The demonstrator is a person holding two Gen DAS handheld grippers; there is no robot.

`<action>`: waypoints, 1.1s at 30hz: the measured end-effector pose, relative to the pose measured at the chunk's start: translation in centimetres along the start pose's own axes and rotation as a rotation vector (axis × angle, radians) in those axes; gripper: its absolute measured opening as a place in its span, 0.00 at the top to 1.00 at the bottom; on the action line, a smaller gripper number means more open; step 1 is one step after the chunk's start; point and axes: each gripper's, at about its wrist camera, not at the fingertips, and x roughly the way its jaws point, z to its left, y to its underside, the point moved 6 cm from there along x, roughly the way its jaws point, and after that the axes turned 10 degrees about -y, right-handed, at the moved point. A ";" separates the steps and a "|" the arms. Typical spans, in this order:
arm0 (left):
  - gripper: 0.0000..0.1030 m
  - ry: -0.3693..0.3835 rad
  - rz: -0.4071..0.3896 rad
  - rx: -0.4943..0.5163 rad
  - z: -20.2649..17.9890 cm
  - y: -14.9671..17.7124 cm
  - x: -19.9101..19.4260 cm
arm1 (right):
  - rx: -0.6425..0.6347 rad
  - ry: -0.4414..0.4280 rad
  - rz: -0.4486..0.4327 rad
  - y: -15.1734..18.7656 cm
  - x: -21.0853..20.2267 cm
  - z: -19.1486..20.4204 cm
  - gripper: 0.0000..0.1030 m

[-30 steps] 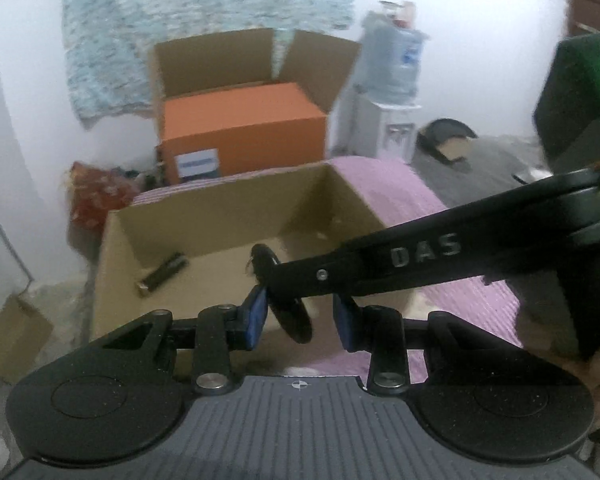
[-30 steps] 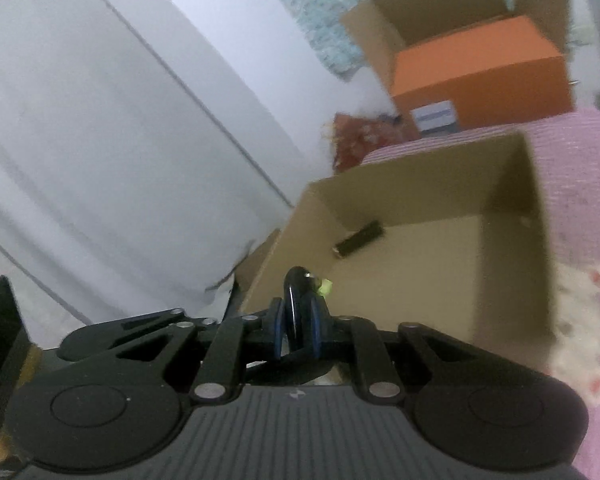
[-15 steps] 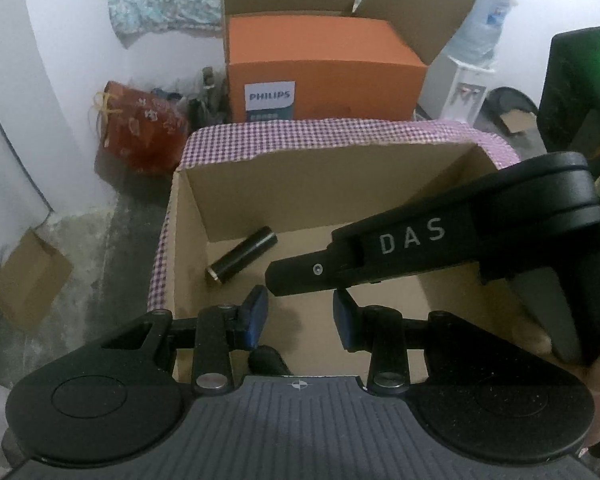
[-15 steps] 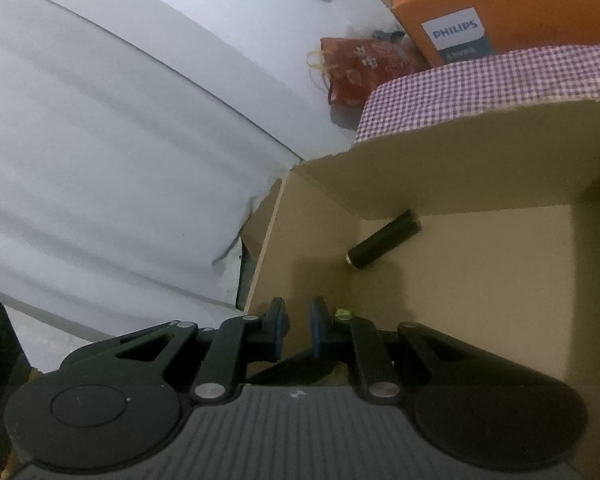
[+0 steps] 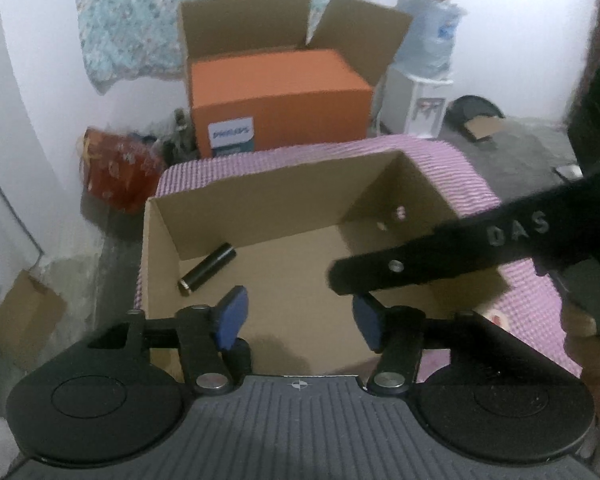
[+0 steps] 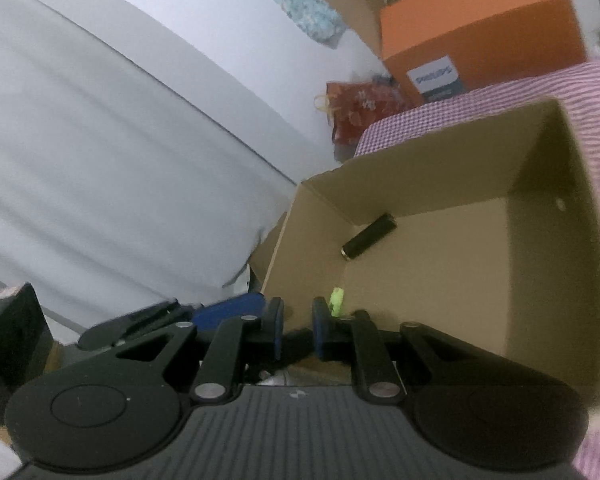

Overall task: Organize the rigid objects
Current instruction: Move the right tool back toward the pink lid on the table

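- Open brown cardboard box sits on a pink-and-white checked cloth covering the tabletop; flaps out of the way, mouth up, so things can be dropped straight in.
- Short black cylinder with a brass-coloured end lies on its side on the box floor, at about 10 o'clock in the left wrist view, near the far-left corner. Lying flat, it looks settled; judged already sorted.
- Left tool: blue pads spread wide, nothing between them, poised over the near edge of the box.
- Right tool: pads slightly apart, gripping nothing; its black arm crosses the left view at 3 o'clock.
- Small lime-green bit just beyond the right tool's pad; what it is, cannot tell.
- Dark rounded shape low beside the left tool's pad, mostly hidden; not identifiable.
- Orange printed carton inside a larger open box, 12 o'clock, well apart; seems uninvolved.
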 end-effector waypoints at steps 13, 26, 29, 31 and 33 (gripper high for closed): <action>0.29 0.040 -0.048 -0.017 -1.0 5.1 -5.4 | 0.010 0.015 -0.171 8.8 -8.6 1.9 0.82; 0.17 0.043 -0.045 0.025 -4.2 11.9 -6.0 | -0.013 0.185 -0.204 16.2 -10.0 0.4 0.52; 0.15 0.042 -0.043 0.046 -4.8 13.7 -5.5 | -0.013 0.222 -0.189 17.0 -10.1 -0.6 0.52; 0.14 0.043 -0.031 0.059 -5.2 14.8 -5.0 | -0.017 0.236 -0.173 17.5 -9.7 -1.1 0.52; 0.14 0.034 -0.022 0.074 -5.7 15.6 -4.3 | -0.022 0.244 -0.155 17.9 -9.2 -1.5 0.52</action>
